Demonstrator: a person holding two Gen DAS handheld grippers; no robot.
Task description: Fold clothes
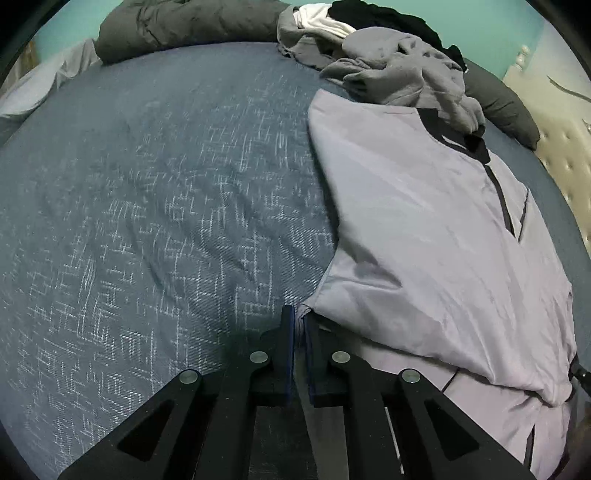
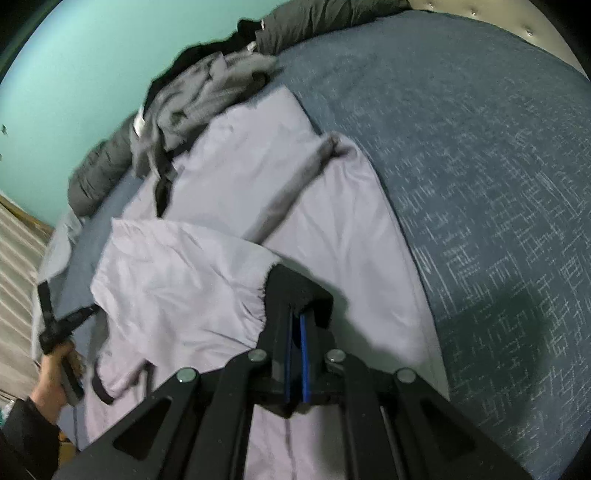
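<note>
A lilac jacket (image 1: pixel 424 240) with a black collar and black zip trim lies spread on the right of the bed. My left gripper (image 1: pixel 299 321) is shut on a corner of its near edge, with lilac cloth showing between the pads. In the right wrist view the jacket (image 2: pixel 332 229) runs away from me. One sleeve (image 2: pixel 177 277) is lifted and doubled over the body. My right gripper (image 2: pixel 297 306) is shut on that sleeve's black cuff (image 2: pixel 295 284). At the far left, a person's hand (image 2: pixel 51 380) holds the other gripper at the jacket's edge.
A heap of grey, white and black clothes (image 1: pixel 388 66) lies at the jacket's collar end. A dark grey duvet roll (image 1: pixel 184 26) lines the far side. The blue patterned bedcover (image 1: pixel 166 203) stretches left. A beige tufted headboard (image 1: pixel 565 147) and a teal wall (image 2: pixel 92 74) bound the bed.
</note>
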